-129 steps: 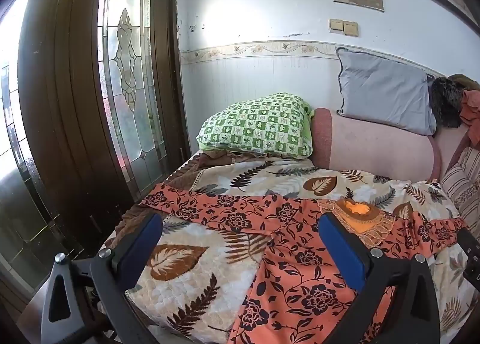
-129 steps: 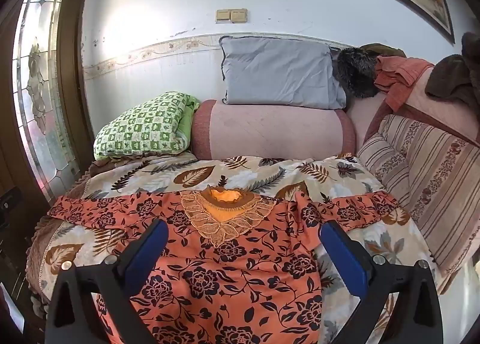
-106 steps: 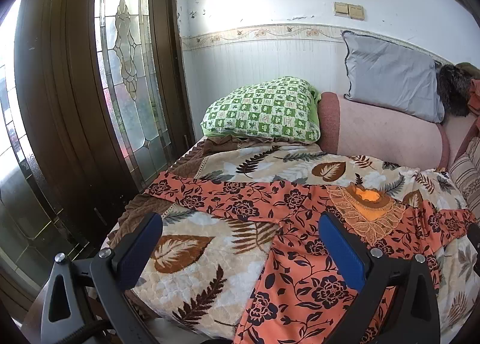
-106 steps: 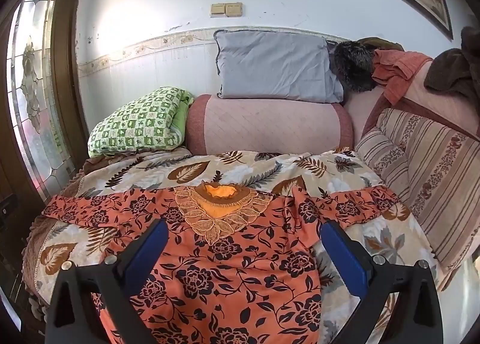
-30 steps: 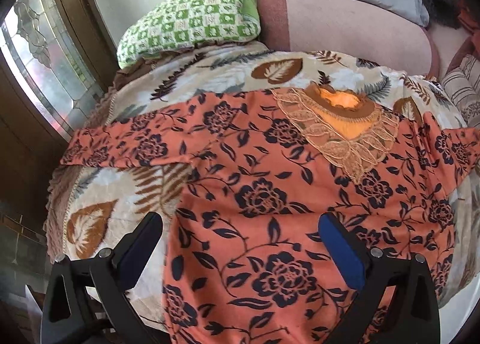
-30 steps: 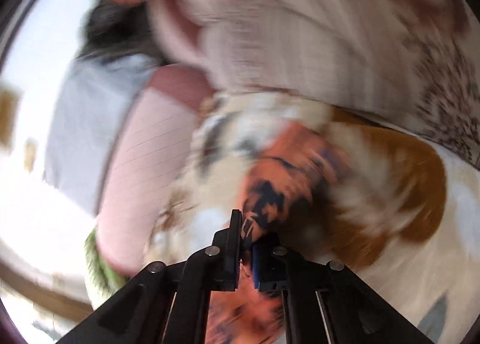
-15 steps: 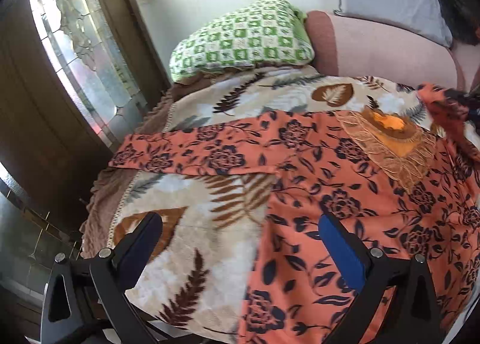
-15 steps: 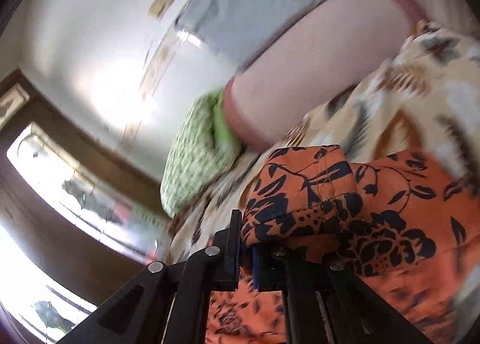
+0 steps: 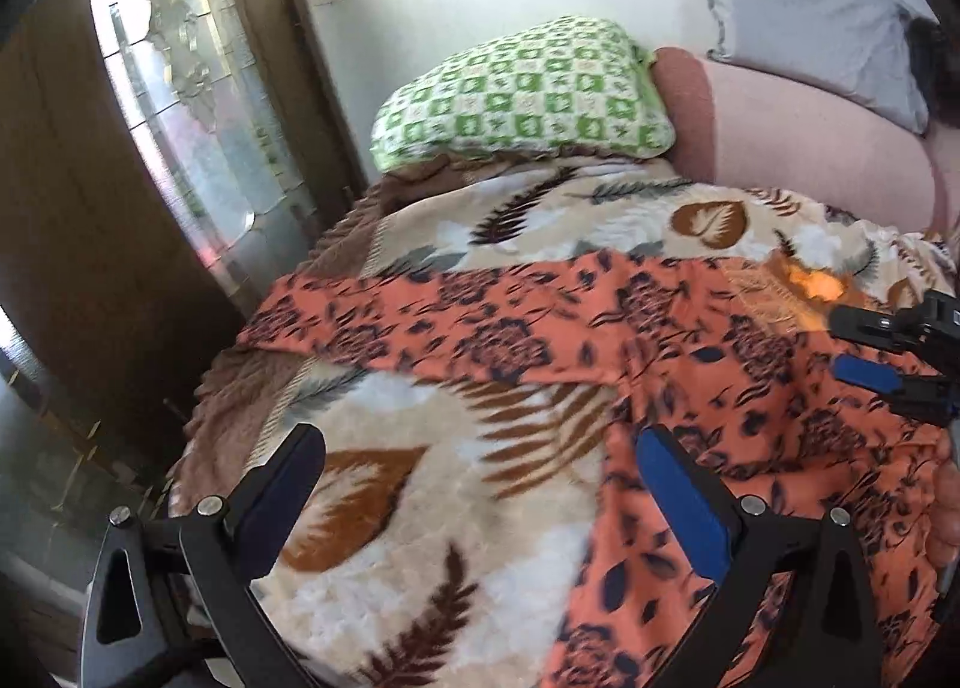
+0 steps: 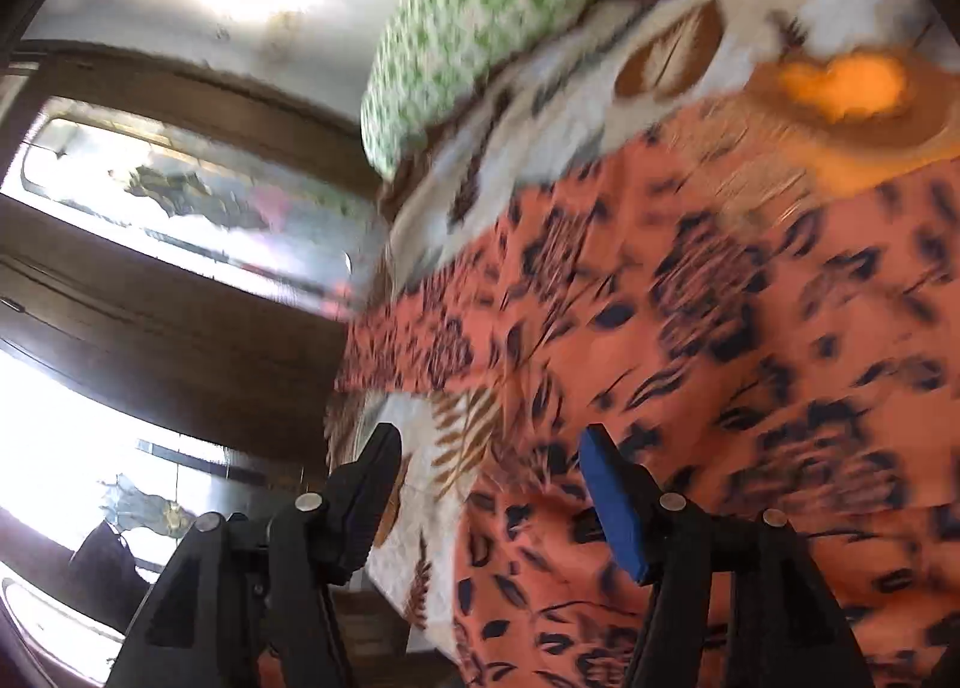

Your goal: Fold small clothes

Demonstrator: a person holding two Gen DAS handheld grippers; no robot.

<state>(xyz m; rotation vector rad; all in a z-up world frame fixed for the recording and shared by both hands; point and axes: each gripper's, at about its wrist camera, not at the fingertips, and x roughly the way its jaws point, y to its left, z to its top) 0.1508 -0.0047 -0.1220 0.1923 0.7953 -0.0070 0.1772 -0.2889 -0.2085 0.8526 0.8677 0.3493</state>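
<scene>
An orange dress with dark flowers point(image 9: 690, 352) lies spread on a leaf-patterned blanket point(image 9: 420, 484), its lace neckline point(image 9: 804, 280) toward the pillows. Its left sleeve point(image 9: 372, 316) stretches out flat to the left. My left gripper point(image 9: 480, 484) hangs open above the blanket, beside the dress's left edge, holding nothing. At the right edge of the left wrist view my right gripper point(image 9: 852, 343) hovers over the dress's chest. In its own blurred view the right gripper point(image 10: 492, 490) has its jaws opening, with no cloth between them and the dress point(image 10: 750, 328) underneath.
A green checked pillow point(image 9: 522, 88), a pink bolster point(image 9: 810, 142) and a grey pillow point(image 9: 804, 10) line the head of the bed. A dark wooden door with leaded glass point(image 9: 180, 106) stands close on the left. The blanket's fringed edge point(image 9: 210, 406) drops off at the left.
My right gripper, earlier shut on the right sleeve, swung left across the dress and has let the cloth go. The left gripper drifted left toward the outstretched sleeve, still open.
</scene>
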